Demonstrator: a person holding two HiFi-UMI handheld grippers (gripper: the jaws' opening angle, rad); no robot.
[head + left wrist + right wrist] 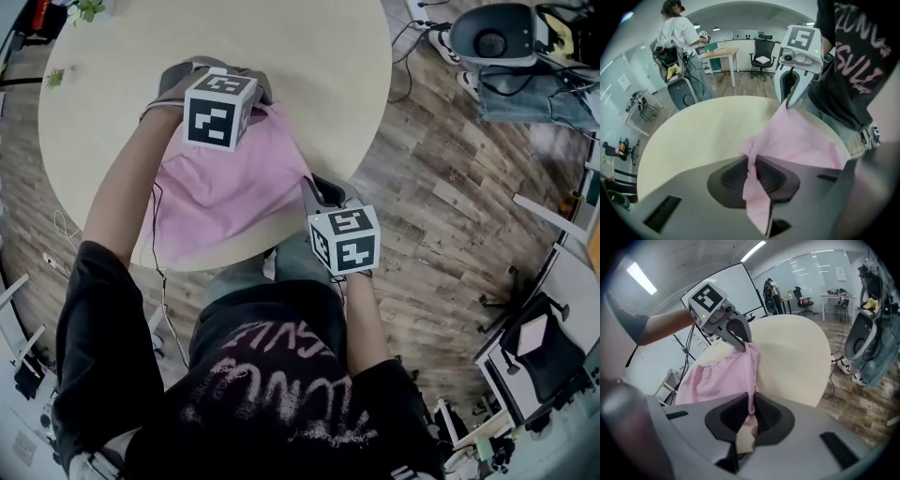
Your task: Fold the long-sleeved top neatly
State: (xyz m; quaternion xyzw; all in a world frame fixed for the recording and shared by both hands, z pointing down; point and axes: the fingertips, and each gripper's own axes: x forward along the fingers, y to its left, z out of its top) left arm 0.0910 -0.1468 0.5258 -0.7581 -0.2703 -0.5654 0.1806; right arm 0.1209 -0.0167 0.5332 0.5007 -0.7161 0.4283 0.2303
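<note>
Round table (309, 56), pale, mostly bare. Pink top (234, 187) lies loosely spread on the table's 6 o'clock part and reaches the near rim. Left gripper (752, 161) sits at the top's 12 o'clock end, jaws pressed together on a fold of pink cloth. Right gripper (752, 409) is at the top's 4 o'clock corner, by the table edge, jaws also pinching cloth. One edge of the top runs between the two grips. Step looks like: both grips taken, fold not yet made. Next move probably calls for lifting both ends together, keeping that edge stretched, carrying it toward 9 o'clock over the rest, pinches kept firm.
</note>
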